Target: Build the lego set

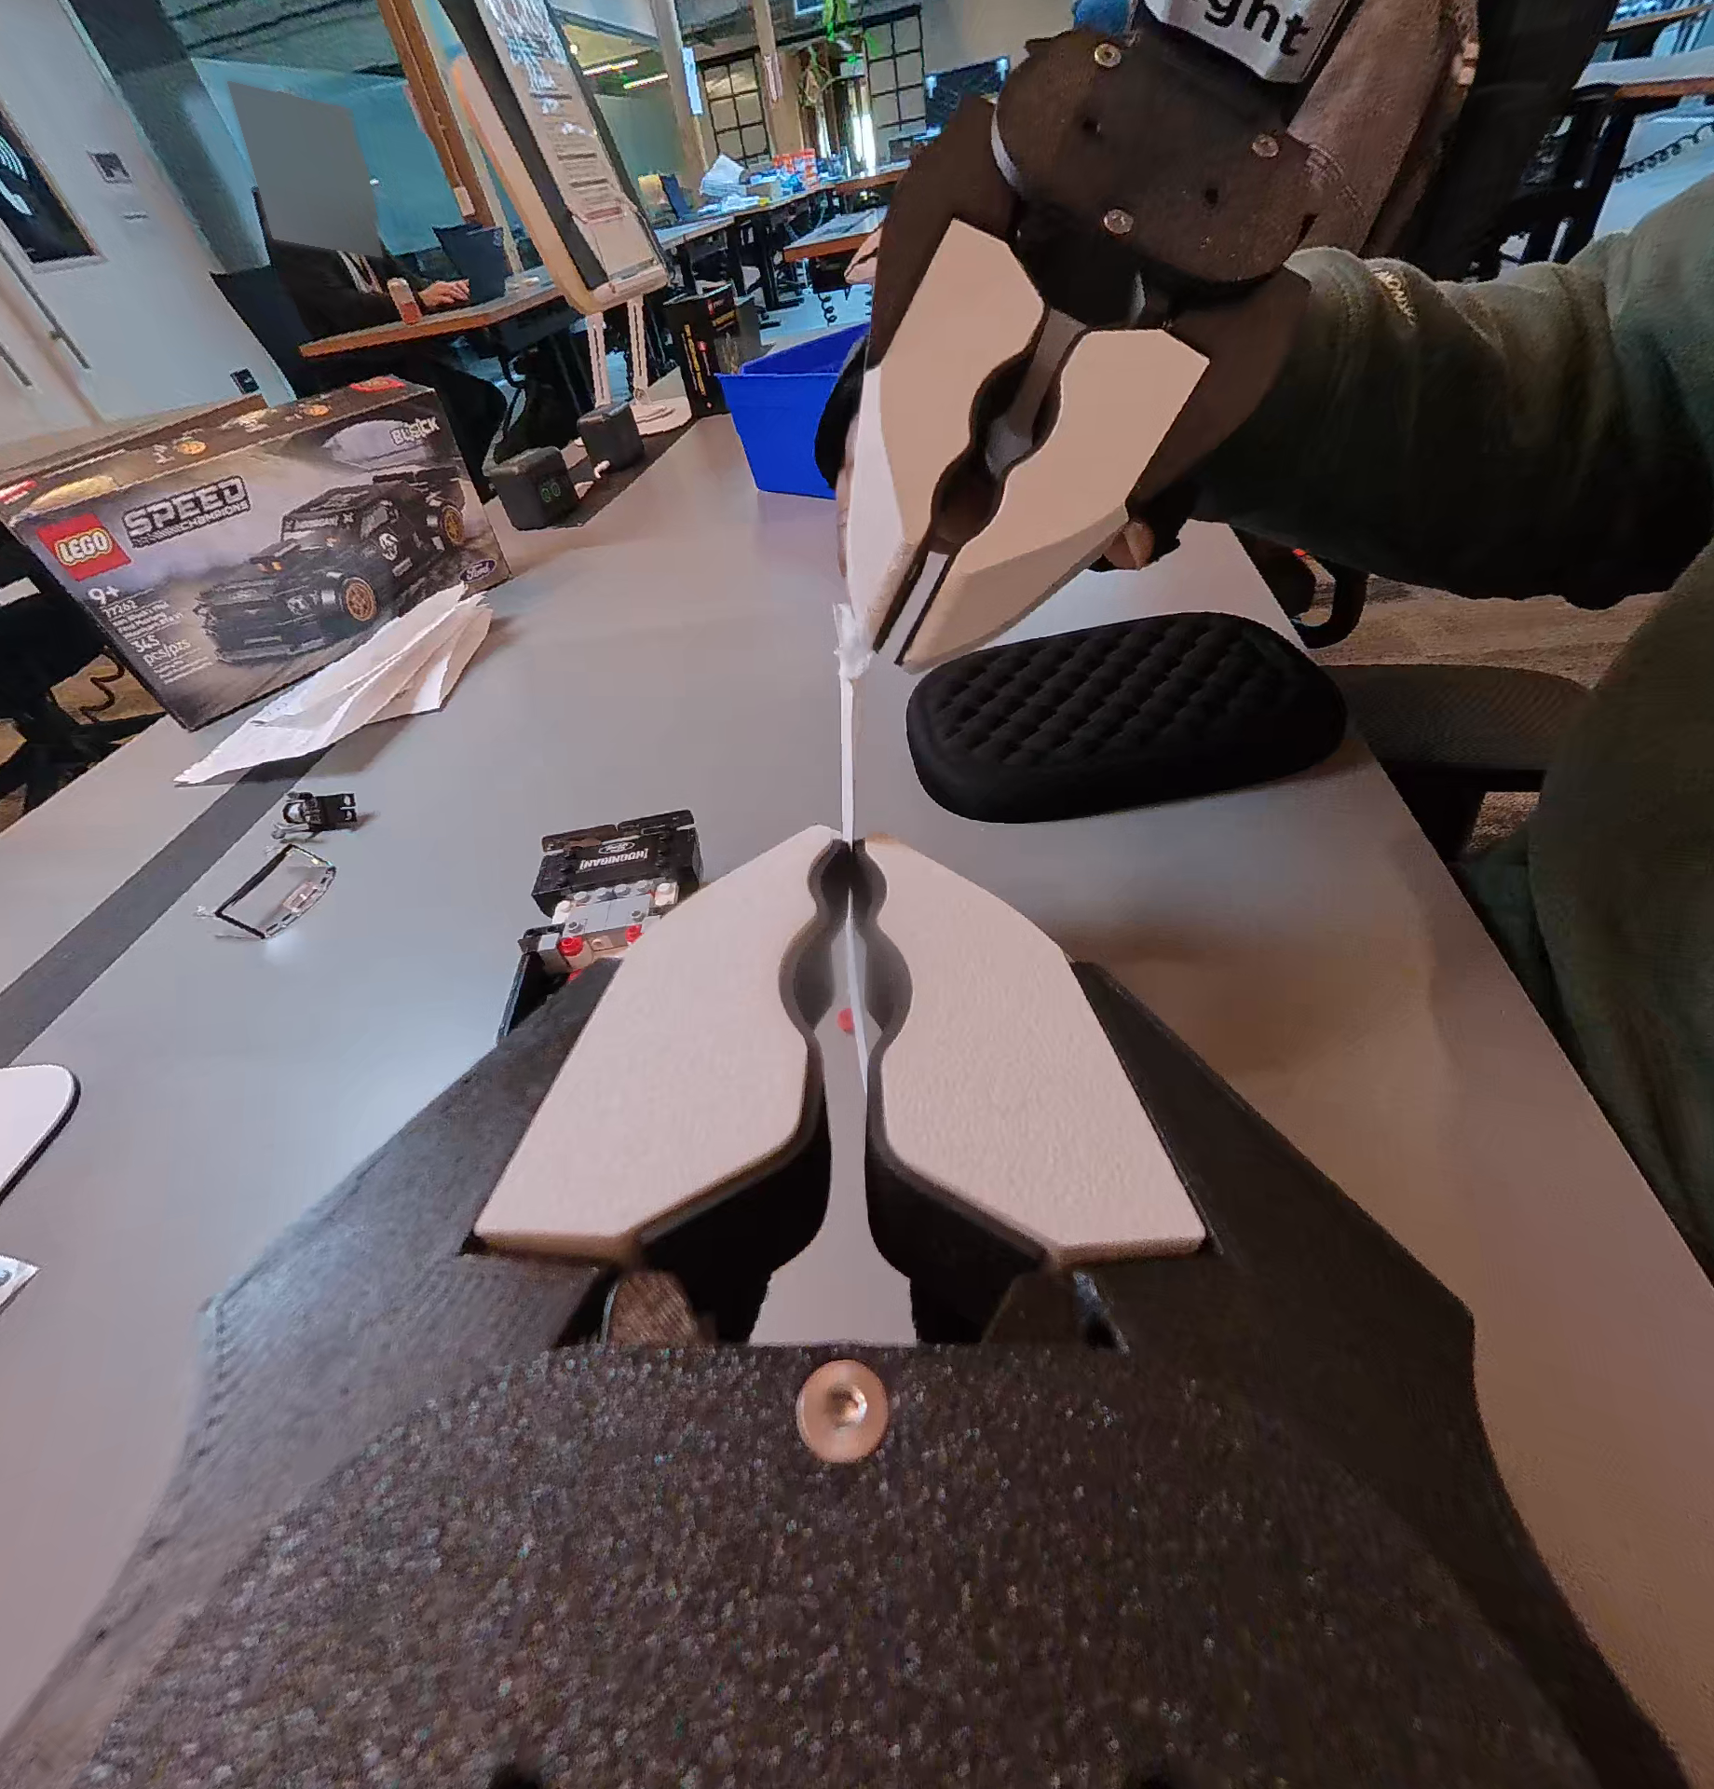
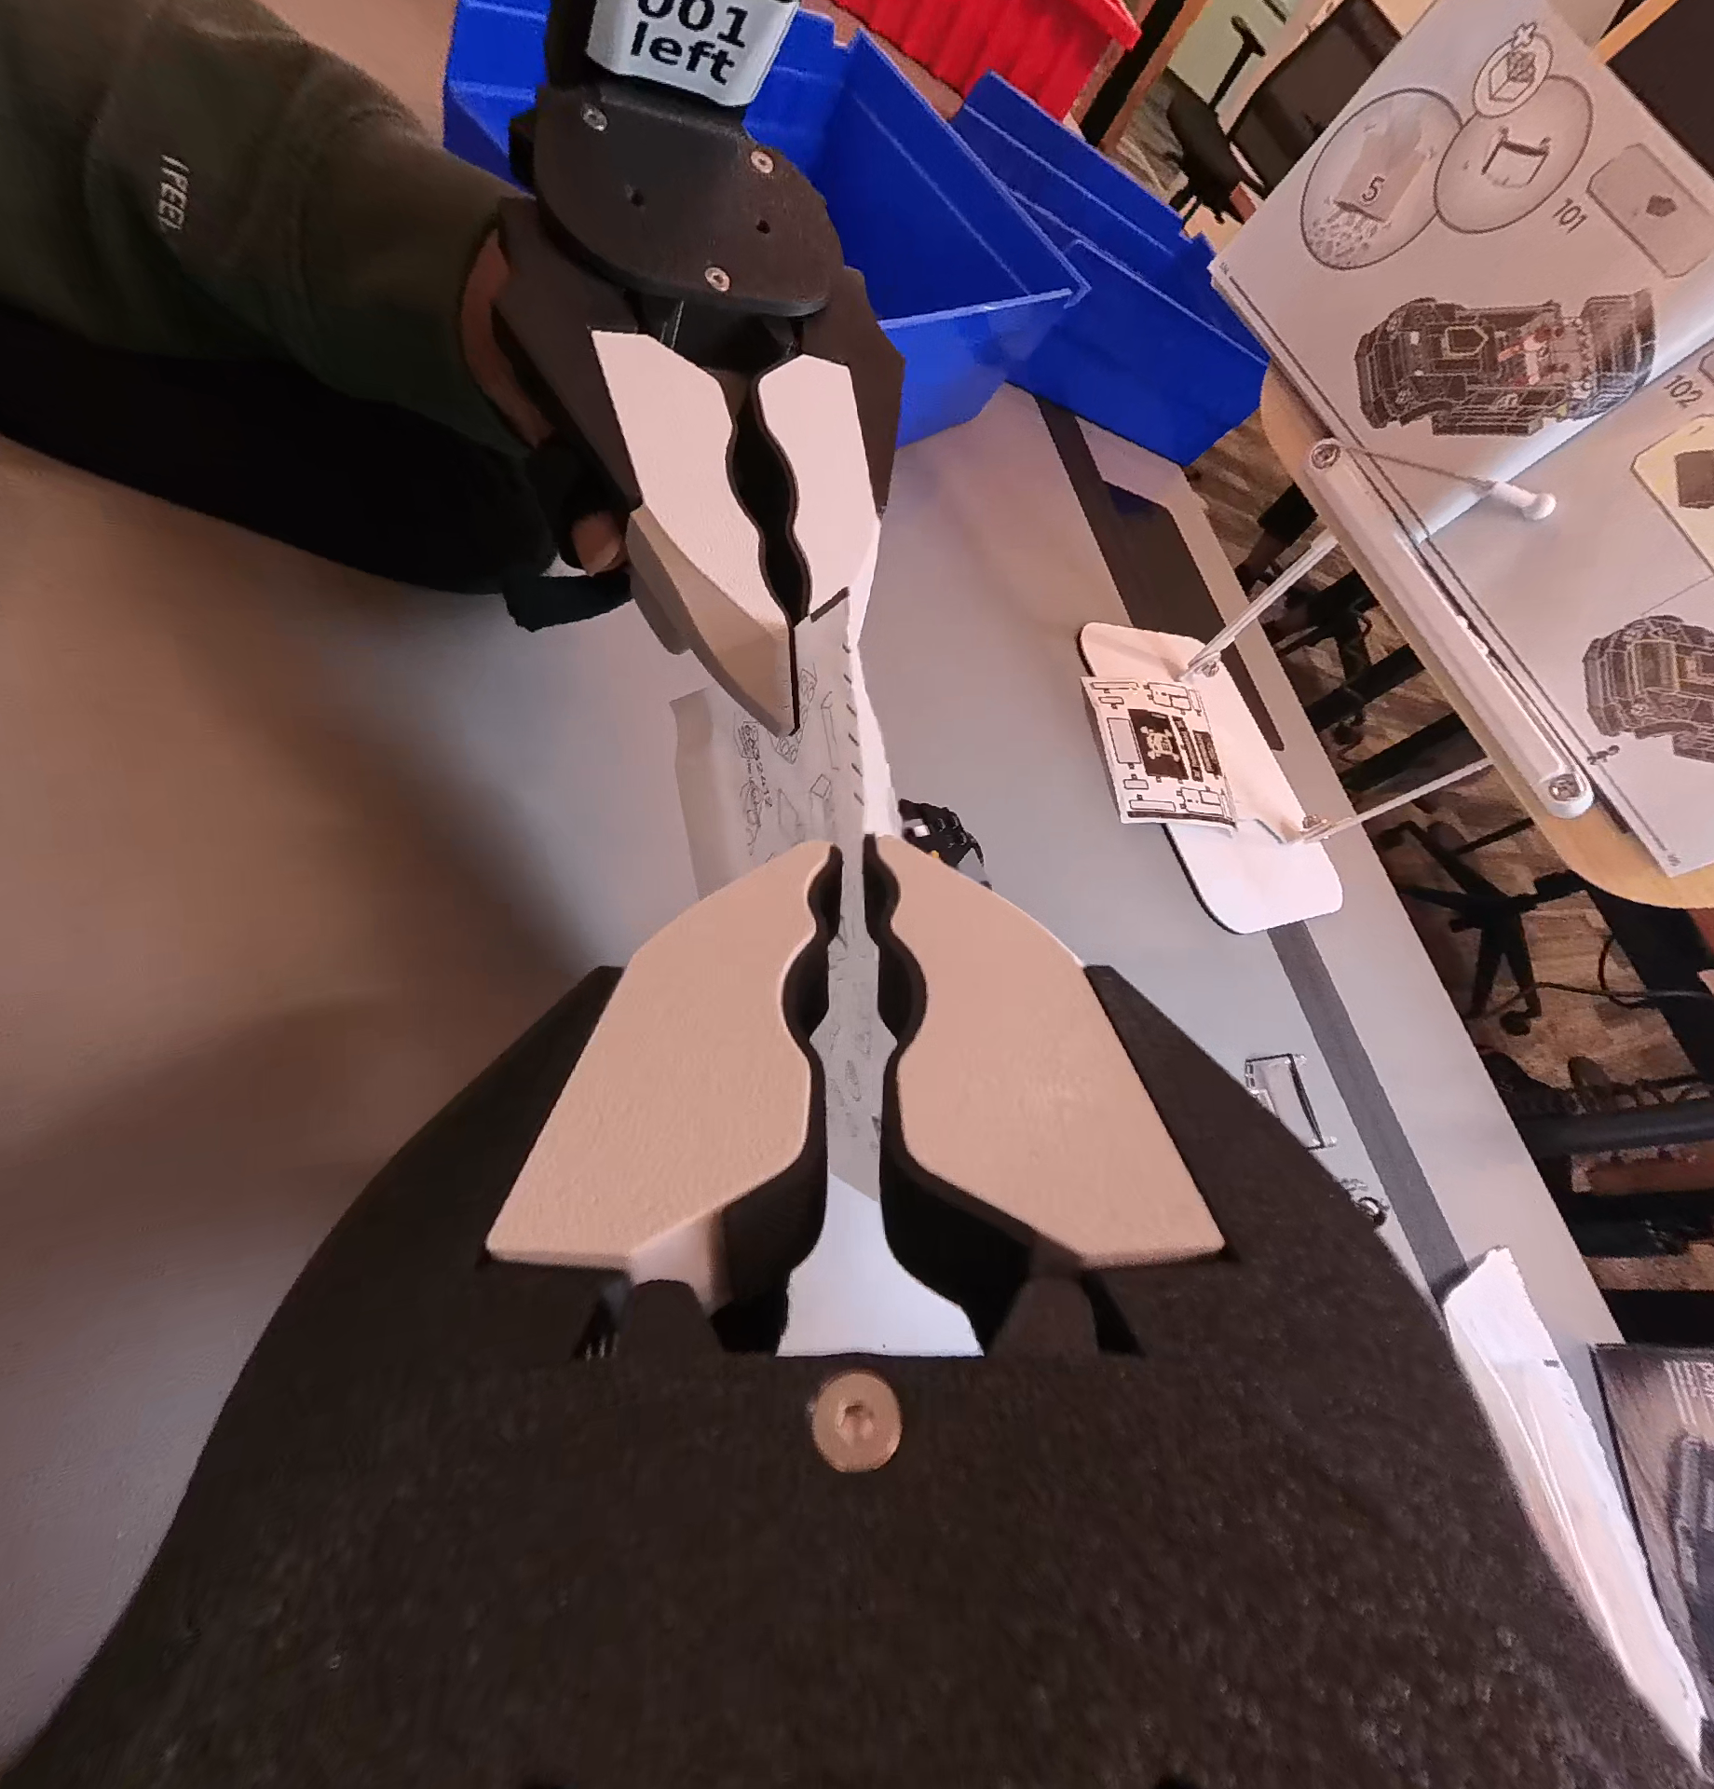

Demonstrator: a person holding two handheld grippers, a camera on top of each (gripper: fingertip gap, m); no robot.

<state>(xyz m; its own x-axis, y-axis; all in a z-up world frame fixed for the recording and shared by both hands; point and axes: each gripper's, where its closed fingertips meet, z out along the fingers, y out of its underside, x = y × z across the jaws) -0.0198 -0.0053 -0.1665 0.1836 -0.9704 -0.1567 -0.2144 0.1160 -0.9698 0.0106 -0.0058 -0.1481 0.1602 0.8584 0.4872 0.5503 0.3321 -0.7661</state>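
On the grey desk (image 1: 640, 629), the set's box (image 1: 253, 542) sat far left, the part-built black car (image 1: 611, 891) nearer the middle. Both tongs were pressed together on one white paper bag (image 2: 858, 765), stretched taut above the desk: left tongs (image 1: 848, 852) below, right tongs (image 1: 892, 644) above. Blue bins (image 2: 1027, 290) stood beyond.

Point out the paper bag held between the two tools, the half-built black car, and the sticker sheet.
paper bag (image 2: 858, 774): right wrist view, on its printed stretch between the tools.
half-built black car (image 1: 621, 862): left wrist view, on its black top.
sticker sheet (image 2: 1161, 750): right wrist view, on its dark middle panel.
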